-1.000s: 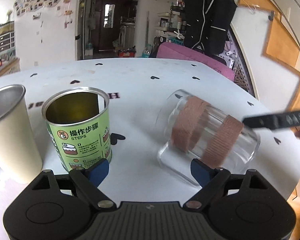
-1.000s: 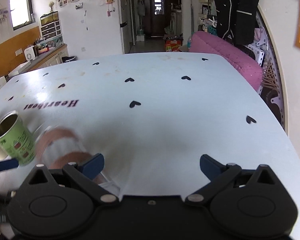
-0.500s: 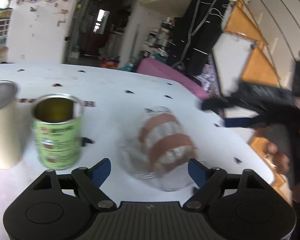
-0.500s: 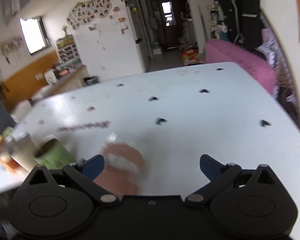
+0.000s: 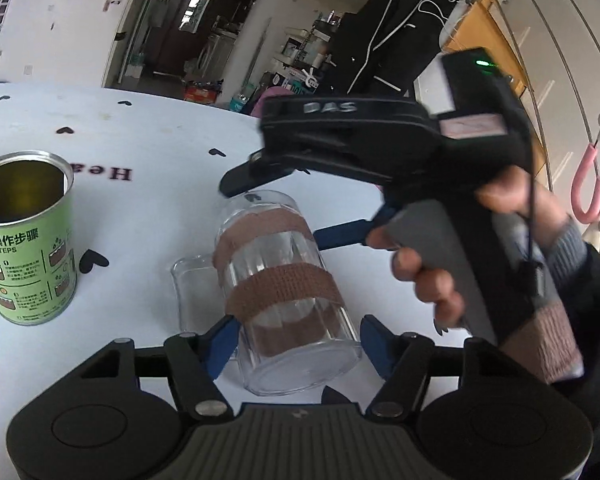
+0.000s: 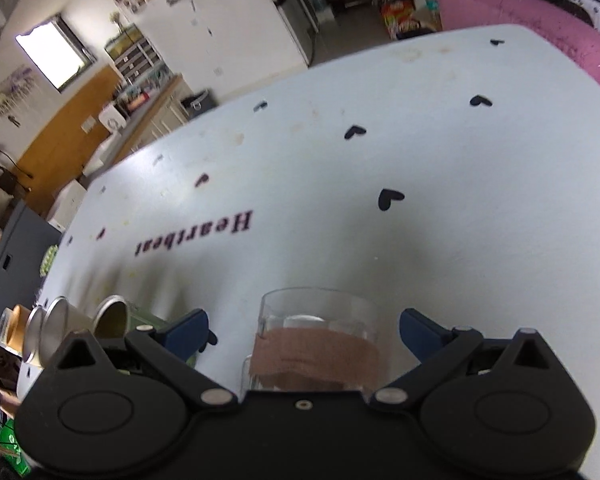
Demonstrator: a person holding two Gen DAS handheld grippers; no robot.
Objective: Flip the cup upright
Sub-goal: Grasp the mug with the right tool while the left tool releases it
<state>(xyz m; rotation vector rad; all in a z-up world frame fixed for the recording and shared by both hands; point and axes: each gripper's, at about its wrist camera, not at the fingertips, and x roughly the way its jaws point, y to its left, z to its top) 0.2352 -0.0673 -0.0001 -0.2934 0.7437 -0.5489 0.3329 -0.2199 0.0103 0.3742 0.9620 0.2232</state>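
Observation:
A clear glass cup (image 5: 276, 280) with two brown fabric bands lies on its side on the white table (image 5: 160, 152). Its thick base points toward my left gripper (image 5: 296, 340), whose blue fingertips (image 5: 222, 338) stand open on either side of the base. The jaws do not visibly touch it. My right gripper (image 6: 304, 328) is open and straddles the cup (image 6: 316, 344) from above. In the left wrist view the right gripper (image 5: 292, 200) hangs over the cup's far end, one blue finger (image 5: 340, 236) beside the glass.
A green tin can (image 5: 24, 236), open at the top, stands left of the cup. Metal cups (image 6: 52, 332) stand beyond the can in the right wrist view. The table's right edge lies just past the person's hand (image 5: 440, 272). A pink chair (image 6: 532, 44) stands behind the table.
The right gripper has swung in from the right and come over the cup. The left gripper has moved closer, its fingertips now beside the cup's base. The cup still lies on its side.

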